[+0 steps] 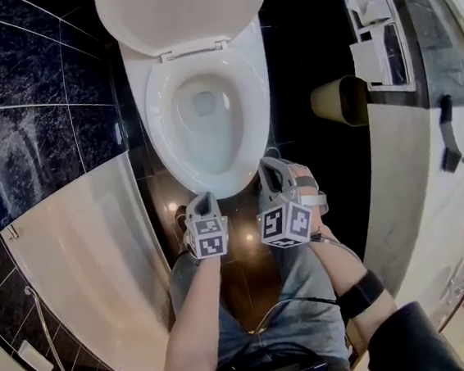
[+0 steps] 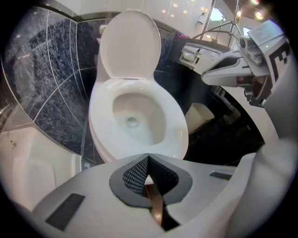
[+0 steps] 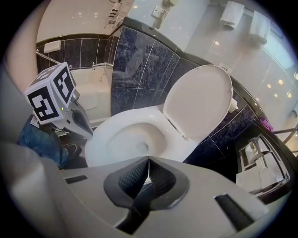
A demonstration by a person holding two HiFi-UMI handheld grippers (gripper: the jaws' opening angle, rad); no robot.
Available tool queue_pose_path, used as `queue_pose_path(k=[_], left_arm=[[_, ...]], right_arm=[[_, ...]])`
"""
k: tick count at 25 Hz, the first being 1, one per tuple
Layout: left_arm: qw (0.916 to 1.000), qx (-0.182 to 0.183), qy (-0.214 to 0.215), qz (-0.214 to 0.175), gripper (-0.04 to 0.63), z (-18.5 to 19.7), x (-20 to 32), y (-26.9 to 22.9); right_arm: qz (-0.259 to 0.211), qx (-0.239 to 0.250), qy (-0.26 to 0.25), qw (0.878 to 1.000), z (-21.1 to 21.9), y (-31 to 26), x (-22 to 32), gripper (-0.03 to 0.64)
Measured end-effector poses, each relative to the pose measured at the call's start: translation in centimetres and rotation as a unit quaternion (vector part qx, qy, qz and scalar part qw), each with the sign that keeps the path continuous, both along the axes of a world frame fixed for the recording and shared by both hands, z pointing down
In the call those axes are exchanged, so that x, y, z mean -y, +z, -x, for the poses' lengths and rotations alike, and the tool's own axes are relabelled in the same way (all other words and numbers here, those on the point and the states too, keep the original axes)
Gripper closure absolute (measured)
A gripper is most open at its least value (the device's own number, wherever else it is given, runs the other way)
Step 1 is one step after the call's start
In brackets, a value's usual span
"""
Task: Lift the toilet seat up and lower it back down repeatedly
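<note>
A bathroom of dark marbled tile holds a pale bathtub (image 1: 83, 254) at nine o'clock in the head view and a light vanity surface (image 1: 404, 171) at three o'clock. The white toilet (image 1: 133, 71) stands between them. Its lid (image 1: 184, 8) leans upright at twelve o'clock, probably so nothing lies over the seat (image 1: 160, 126), which rests flat on the bowl with the next lift not yet begun. The left tool (image 1: 203, 200) and right tool (image 1: 270, 167) hang side by side at six o'clock of the bowl, just off its front lip and touching nothing. That is likely the chosen spot because the seat swings most easily farthest from its hinge. Both have their pads pressed together with nothing between them, which suggests the closed tips are meant to hook under the seat rather than pinch it. Only the gripper views show those pads meeting. The head view alone shows the person's jeans (image 1: 301, 297) and how the tools sit relative to the rim. The right gripper view adds a wall handset (image 3: 163, 9) at twelve o'clock.
</note>
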State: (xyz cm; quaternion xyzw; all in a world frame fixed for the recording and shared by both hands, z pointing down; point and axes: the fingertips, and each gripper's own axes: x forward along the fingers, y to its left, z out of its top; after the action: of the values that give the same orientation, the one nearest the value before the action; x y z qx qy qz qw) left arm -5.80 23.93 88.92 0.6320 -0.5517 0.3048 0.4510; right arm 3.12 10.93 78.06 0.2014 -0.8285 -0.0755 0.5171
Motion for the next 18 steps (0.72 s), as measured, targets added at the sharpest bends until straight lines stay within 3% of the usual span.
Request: queue_pose_path(k=[8, 13, 18], left_arm=[[0.9975, 0.022, 0.013, -0.066, 0.595, 3.3, 4.6, -10.4], [0.9917, 0.037, 0.014, -0.122, 0.595, 5.9, 7.2, -22.1], [0.9808, 0.056, 0.009, -0.187, 0.595, 8.0, 9.6, -34.5]], right_arm=[[-0.006, 0.039, 0.036, 0.999, 1.3, -6.7, 1.7, 0.595], [-0.006, 0.086, 0.088, 0.992, 1.5, -15.4, 3.3, 0.595], [-0.003, 0.14, 0.123, 0.982, 1.9, -24.2, 4.2, 0.595]])
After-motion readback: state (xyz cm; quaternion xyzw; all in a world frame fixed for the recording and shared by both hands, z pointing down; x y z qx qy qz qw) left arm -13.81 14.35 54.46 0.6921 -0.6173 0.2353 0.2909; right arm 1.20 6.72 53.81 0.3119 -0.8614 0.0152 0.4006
